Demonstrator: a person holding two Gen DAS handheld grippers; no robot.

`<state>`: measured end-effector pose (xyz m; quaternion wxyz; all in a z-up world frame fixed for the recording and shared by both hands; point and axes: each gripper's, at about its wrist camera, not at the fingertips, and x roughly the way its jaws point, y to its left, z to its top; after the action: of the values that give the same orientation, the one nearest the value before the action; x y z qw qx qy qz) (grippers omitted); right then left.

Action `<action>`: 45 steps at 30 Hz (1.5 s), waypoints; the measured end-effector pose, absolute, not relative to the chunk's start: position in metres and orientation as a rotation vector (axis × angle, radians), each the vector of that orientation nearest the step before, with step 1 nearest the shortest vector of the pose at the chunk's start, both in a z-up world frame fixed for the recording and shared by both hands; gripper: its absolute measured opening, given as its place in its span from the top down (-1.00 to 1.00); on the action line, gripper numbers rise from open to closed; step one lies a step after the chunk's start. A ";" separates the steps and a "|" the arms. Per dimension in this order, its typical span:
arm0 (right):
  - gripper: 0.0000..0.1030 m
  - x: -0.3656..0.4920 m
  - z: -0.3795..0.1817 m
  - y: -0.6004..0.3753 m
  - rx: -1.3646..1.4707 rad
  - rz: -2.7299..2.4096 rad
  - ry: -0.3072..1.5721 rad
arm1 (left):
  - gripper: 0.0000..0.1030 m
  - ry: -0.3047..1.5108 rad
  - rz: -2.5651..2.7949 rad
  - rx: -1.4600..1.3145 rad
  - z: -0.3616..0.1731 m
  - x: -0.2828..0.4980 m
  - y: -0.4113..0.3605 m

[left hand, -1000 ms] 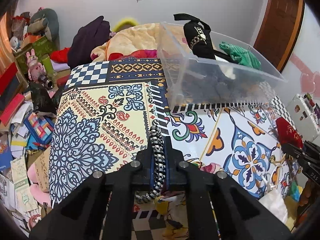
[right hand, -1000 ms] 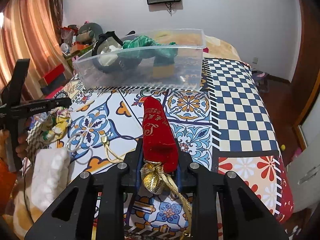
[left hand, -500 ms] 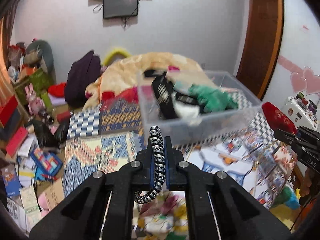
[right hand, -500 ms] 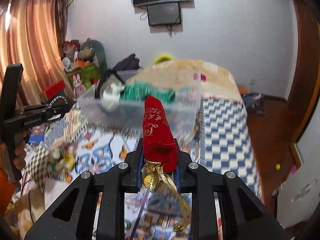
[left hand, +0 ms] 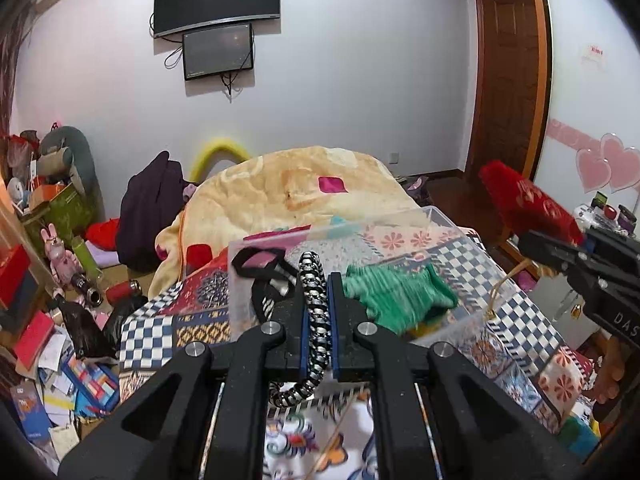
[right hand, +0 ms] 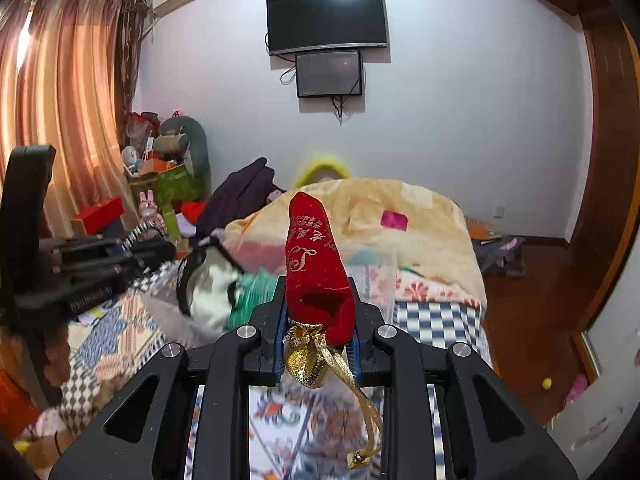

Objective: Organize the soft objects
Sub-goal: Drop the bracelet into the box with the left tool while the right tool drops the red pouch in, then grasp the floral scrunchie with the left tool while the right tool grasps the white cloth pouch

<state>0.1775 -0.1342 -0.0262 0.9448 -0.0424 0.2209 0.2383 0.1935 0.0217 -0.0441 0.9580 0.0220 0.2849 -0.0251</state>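
Observation:
My left gripper (left hand: 318,308) is shut on a black-and-white braided band (left hand: 314,320) and holds it up in front of the clear plastic bin (left hand: 256,276). The bin on the patterned bed holds a green knit item (left hand: 396,296) and a black strap (left hand: 260,264). My right gripper (right hand: 318,320) is shut on a red velvet pouch (right hand: 314,260) with a gold drawstring (right hand: 344,376) hanging down. The pouch also shows at the right of the left wrist view (left hand: 528,204). The left gripper shows at the left of the right wrist view (right hand: 154,248).
The bed has a patterned cover (left hand: 516,332) and a yellow blanket (left hand: 300,192) heaped behind the bin. Clutter of boxes, toys and papers (left hand: 52,320) fills the floor at left. A wooden door (left hand: 508,92) is at right; screens (left hand: 218,24) hang on the far wall.
Both grippers have risen and tilted up from the bed cover, each still holding its item. The bin now sits lower and closer in both views.

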 end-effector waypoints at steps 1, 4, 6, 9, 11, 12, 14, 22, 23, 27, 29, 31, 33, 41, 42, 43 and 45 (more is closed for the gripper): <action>0.58 0.182 -0.025 -0.130 -0.097 0.478 0.449 | 0.86 0.584 -0.054 0.049 -0.046 0.200 0.020; 0.58 0.196 -0.027 -0.121 -0.114 0.467 0.463 | 0.86 0.603 -0.048 0.059 -0.052 0.217 0.016; 0.58 0.204 -0.032 -0.119 -0.118 0.458 0.481 | 0.86 0.624 -0.045 0.060 -0.059 0.228 0.014; 0.58 0.221 -0.044 -0.119 -0.115 0.451 0.528 | 0.86 0.648 -0.046 0.084 -0.069 0.242 0.009; 0.58 0.228 -0.054 -0.118 -0.113 0.455 0.567 | 0.86 0.661 -0.040 0.112 -0.075 0.247 0.003; 0.58 0.231 -0.060 -0.116 -0.119 0.451 0.584 | 0.85 0.669 -0.037 0.128 -0.079 0.250 -0.001; 0.55 0.232 -0.066 -0.115 -0.131 0.452 0.606 | 0.74 0.680 -0.039 0.148 -0.084 0.251 -0.005; 0.07 0.232 -0.072 -0.118 -0.148 0.466 0.657 | -0.06 0.646 -0.054 0.167 -0.086 0.238 -0.009; -0.07 0.231 -0.071 -0.119 -0.150 0.466 0.655 | -0.11 0.641 -0.057 0.172 -0.085 0.236 -0.010; -0.20 0.226 -0.063 -0.120 -0.157 0.464 0.626 | -0.22 0.616 -0.073 0.172 -0.076 0.225 -0.010; -0.20 0.221 -0.057 -0.122 -0.153 0.469 0.613 | -0.25 0.606 -0.077 0.159 -0.070 0.219 -0.009; -0.20 0.215 -0.049 -0.125 -0.145 0.477 0.595 | -0.26 0.596 -0.092 0.130 -0.061 0.210 -0.005; -0.21 0.205 -0.042 -0.127 -0.146 0.484 0.571 | -0.32 0.578 -0.099 0.108 -0.053 0.199 0.000; -0.49 0.149 -0.025 -0.138 -0.131 0.556 0.495 | -0.60 0.531 -0.084 0.066 -0.036 0.138 0.017; -0.50 0.142 -0.026 -0.138 -0.126 0.566 0.493 | -0.60 0.536 -0.084 0.057 -0.037 0.130 0.022; -0.50 0.136 -0.029 -0.138 -0.124 0.576 0.496 | -0.62 0.541 -0.081 0.050 -0.038 0.123 0.025; -0.50 0.124 -0.035 -0.134 -0.123 0.597 0.513 | -0.65 0.555 -0.074 0.041 -0.042 0.109 0.031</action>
<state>0.1240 -0.1338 -0.0352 0.9218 -0.0599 0.2497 0.2905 0.1092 0.0309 -0.0422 0.9609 0.0201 0.2738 -0.0366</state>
